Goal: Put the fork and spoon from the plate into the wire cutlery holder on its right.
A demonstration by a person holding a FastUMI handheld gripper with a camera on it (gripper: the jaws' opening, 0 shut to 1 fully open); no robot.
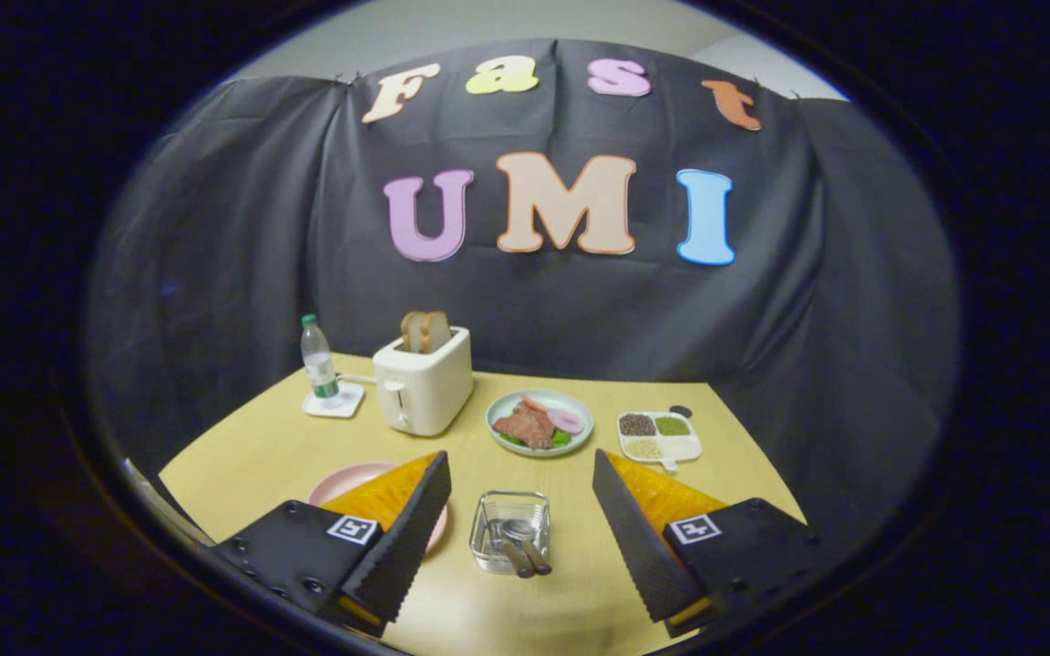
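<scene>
My gripper [521, 492] hangs open above the yellow table, its two black-padded fingers [411, 524] spread wide with nothing between them. Below and between the fingers stands the wire cutlery holder [510, 530], a small squarish basket. Two utensils with dark handles [521, 552] stand inside it, handles leaning toward me; which is the fork and which the spoon I cannot tell. The pink plate [352, 481] lies left of the holder, mostly hidden behind my left finger; the part that shows is bare.
Beyond the holder sit a pale plate of food [540, 423], a white tray of grains [660, 435], a white toaster with bread [423, 381] and a water bottle on a coaster [319, 364]. The table edge [180, 499] runs close on the left.
</scene>
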